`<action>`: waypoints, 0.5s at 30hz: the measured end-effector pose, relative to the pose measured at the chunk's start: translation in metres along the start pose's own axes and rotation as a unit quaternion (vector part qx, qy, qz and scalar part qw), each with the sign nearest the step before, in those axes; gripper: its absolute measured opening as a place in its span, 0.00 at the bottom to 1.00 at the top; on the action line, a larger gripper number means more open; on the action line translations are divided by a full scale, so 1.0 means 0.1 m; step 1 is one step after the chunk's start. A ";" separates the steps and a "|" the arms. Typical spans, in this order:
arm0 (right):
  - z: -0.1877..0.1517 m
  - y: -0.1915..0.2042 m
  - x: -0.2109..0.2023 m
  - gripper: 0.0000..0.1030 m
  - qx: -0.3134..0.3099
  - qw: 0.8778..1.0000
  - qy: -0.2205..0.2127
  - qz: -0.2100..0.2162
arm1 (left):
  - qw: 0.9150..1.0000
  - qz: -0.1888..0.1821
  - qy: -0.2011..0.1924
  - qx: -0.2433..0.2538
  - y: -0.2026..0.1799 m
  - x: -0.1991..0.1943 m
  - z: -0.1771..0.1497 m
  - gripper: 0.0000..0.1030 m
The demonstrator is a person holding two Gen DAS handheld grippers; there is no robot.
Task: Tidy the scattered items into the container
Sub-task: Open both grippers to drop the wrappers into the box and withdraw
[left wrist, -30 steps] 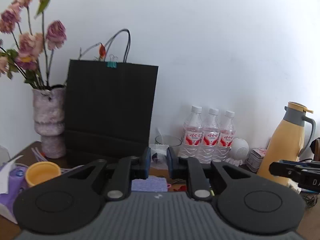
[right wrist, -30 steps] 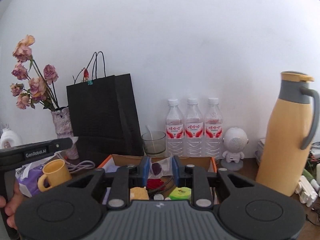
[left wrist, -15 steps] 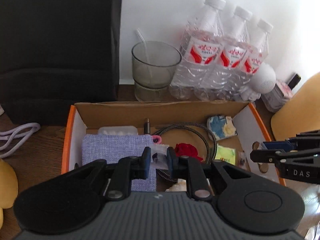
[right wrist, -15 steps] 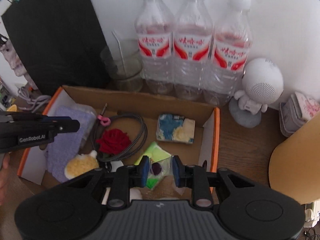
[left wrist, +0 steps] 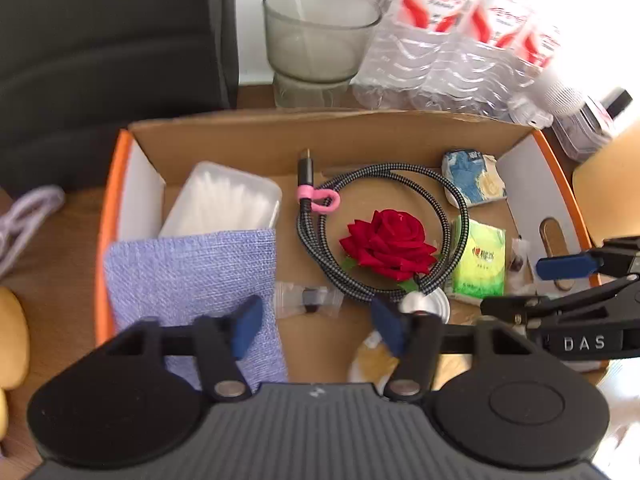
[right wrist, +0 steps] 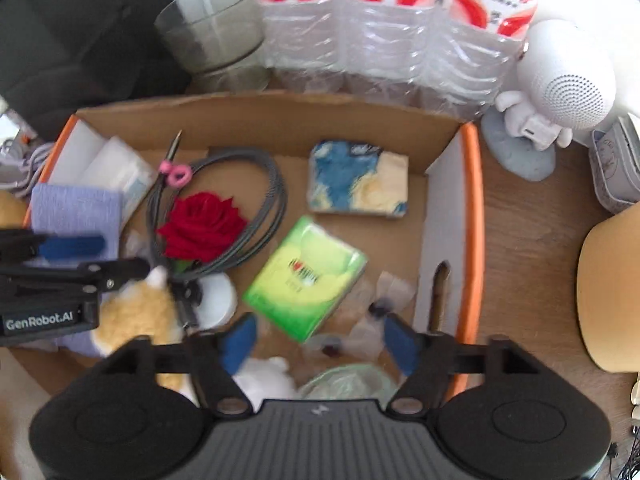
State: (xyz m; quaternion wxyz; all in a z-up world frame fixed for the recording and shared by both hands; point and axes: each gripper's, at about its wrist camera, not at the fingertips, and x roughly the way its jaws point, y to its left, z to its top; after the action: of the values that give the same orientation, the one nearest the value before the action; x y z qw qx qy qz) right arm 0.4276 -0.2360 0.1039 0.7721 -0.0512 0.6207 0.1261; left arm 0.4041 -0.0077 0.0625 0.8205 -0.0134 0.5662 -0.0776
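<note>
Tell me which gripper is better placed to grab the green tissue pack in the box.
Right, probably. The right gripper hangs just above the green tissue pack, jaws opening with nothing gripped. The left gripper is over the purple cloth side, with the cable and rose between.

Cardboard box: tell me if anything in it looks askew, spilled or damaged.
Nothing looks spilled or damaged. The cardboard box holds a loose jumble: the green tissue pack lies at an angle, and the red rose sits on the coiled cable. Motion blur hides the small packets.
</note>
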 end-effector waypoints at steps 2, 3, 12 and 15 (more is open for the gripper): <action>-0.04 0.00 -0.03 0.77 0.016 1.000 0.005 0.002 | 1.000 -0.003 -0.006 -0.009 0.02 -0.12 0.00 0.72; -0.06 -0.01 -0.06 0.77 0.027 1.000 0.002 0.007 | 1.000 -0.014 -0.009 -0.015 0.02 -0.19 0.01 0.78; -0.27 0.09 -0.55 0.82 0.028 0.999 -0.013 0.029 | 0.999 0.022 -0.023 -0.009 -0.09 -0.68 -0.16 0.99; -0.40 0.09 -0.51 0.82 0.031 0.999 -0.001 0.026 | 1.000 0.023 -0.010 -0.007 -0.07 -0.65 -0.34 0.99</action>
State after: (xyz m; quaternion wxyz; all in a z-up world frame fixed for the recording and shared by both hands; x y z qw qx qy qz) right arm 0.3771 -0.2437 0.1452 0.7701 -0.0112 0.6250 0.1274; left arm 0.3492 -0.0028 0.1110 0.8278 -0.0070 0.5583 -0.0549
